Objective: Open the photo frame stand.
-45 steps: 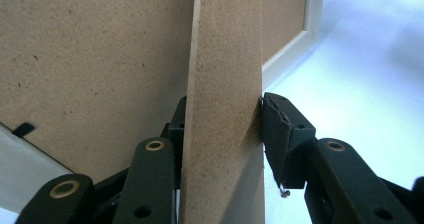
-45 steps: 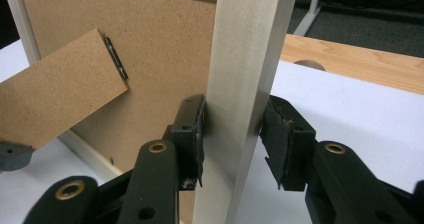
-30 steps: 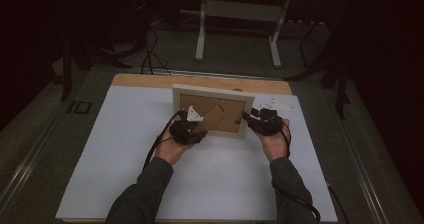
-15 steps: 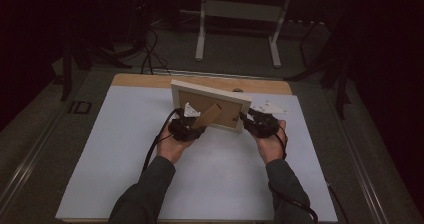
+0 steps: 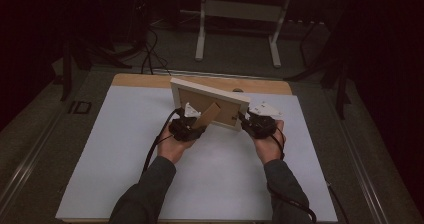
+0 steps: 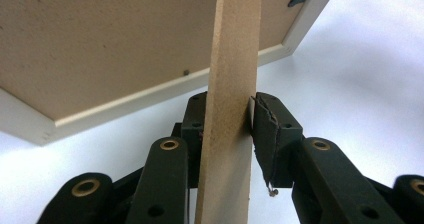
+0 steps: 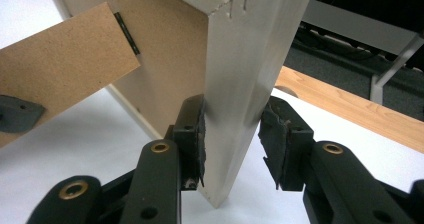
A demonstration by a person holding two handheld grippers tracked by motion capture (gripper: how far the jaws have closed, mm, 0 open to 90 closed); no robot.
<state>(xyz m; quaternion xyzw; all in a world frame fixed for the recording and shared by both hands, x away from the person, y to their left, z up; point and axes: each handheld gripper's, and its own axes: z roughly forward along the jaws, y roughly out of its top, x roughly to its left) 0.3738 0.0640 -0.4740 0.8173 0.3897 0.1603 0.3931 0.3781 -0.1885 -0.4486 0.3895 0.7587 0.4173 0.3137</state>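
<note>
While the picture frame (image 5: 210,102) is already off the white worktop (image 5: 125,154) and tipped up, its brown back facing us, we judge the job of standing it on its prop only partly done: the stand (image 5: 207,116) is swung out from the back board, but the frame is not yet resting on its own, since both grippers carry it. What is left, as we read it, is to set the prop at its angle, lower the frame until its bottom edge and the stand's foot meet the worktop, and let go. Our left gripper (image 6: 226,129) has its jaws partly closed; they have just been closing, with the stand between them, and the pads now pinch that strip from both sides. Our right gripper (image 7: 231,134) has its jaws about half spread around the frame's pale side edge (image 7: 245,84); the left pad presses the wood, while the right pad seems to stand just off it.
</note>
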